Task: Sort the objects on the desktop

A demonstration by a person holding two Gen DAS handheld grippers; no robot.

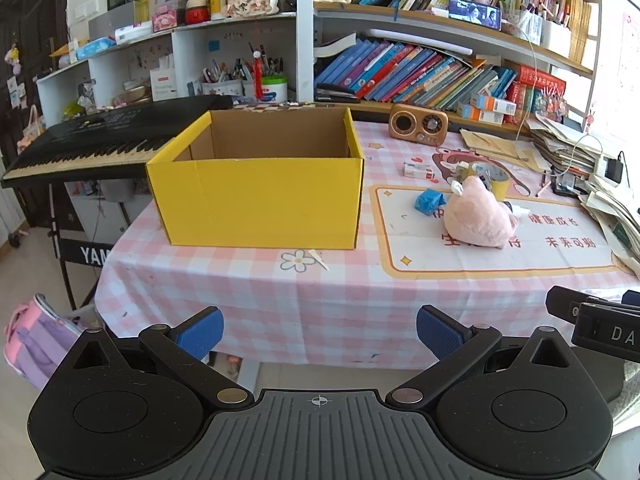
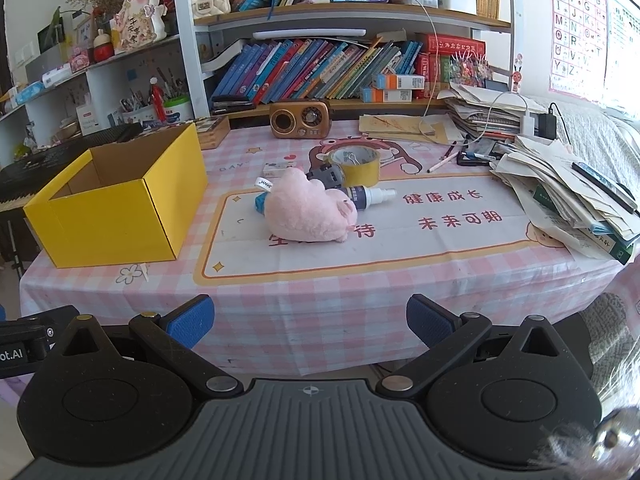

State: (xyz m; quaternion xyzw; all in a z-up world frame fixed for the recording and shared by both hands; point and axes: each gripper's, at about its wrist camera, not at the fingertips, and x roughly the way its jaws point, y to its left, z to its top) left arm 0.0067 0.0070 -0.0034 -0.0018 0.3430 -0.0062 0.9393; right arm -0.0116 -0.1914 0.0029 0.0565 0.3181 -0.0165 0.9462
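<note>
An open yellow cardboard box [image 1: 260,200] [image 2: 116,216] stands on the left of the table, nothing visible inside it. To its right lies a pink plush toy [image 1: 478,216] [image 2: 310,210]. Around the toy are a crumpled blue item [image 1: 429,201], a roll of yellow tape [image 2: 356,164], a small spray bottle [image 2: 372,196], a grey cylinder [image 2: 328,174] and a small white box [image 1: 418,171]. My left gripper [image 1: 319,332] hangs open before the table's front edge, facing the box. My right gripper [image 2: 310,322] is open too, short of the table, facing the toy.
A brown retro radio [image 2: 301,119] stands at the back. Piles of papers and books [image 2: 568,196] with cables crowd the right side. A black keyboard [image 1: 100,144] sits left of the table, a pink backpack [image 1: 36,344] on the floor. Bookshelves line the wall.
</note>
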